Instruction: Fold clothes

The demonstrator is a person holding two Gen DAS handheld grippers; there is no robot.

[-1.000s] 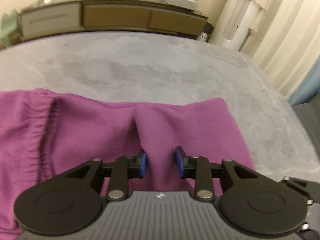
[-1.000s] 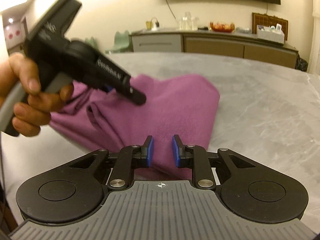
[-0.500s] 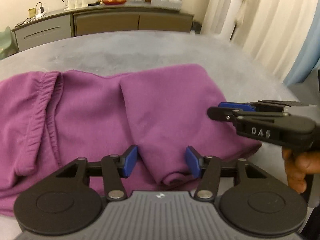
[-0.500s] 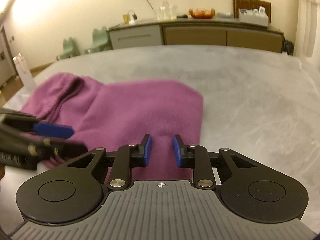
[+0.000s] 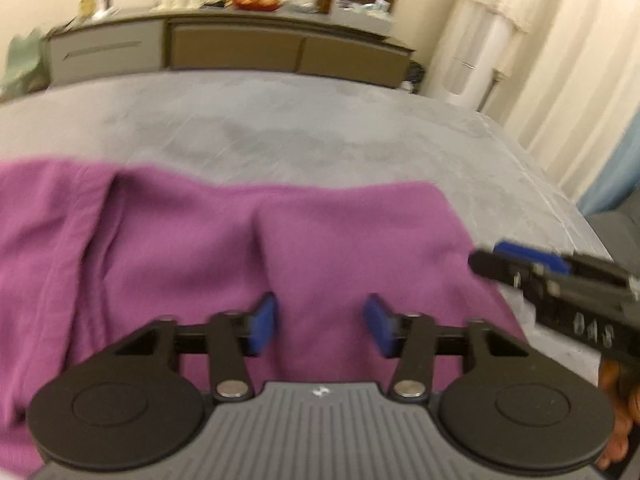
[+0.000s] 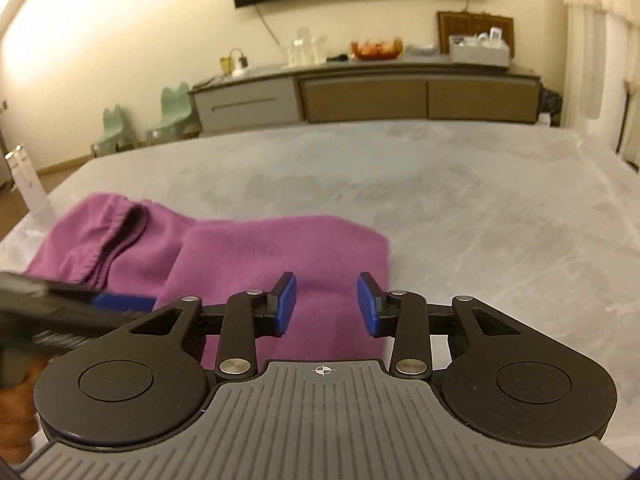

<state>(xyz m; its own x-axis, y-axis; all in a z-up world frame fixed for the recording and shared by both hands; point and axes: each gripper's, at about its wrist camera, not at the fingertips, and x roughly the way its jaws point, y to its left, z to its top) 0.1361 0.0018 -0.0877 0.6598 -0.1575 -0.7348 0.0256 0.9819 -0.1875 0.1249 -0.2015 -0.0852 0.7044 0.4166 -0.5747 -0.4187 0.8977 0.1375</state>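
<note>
Fingers (image 6: pixel 285 304) of both grippers now spread wider, empty, above the folded purple garment (image 6: pixel 280 248).

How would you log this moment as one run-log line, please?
left gripper: open, above purple fleece garment | right gripper: open, above its right edge | garment: folded, on grey marbled table

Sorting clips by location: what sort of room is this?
Probably a home dining or living room: a long sideboard with a fruit bowl, curtains, and a marble-look table.
</note>
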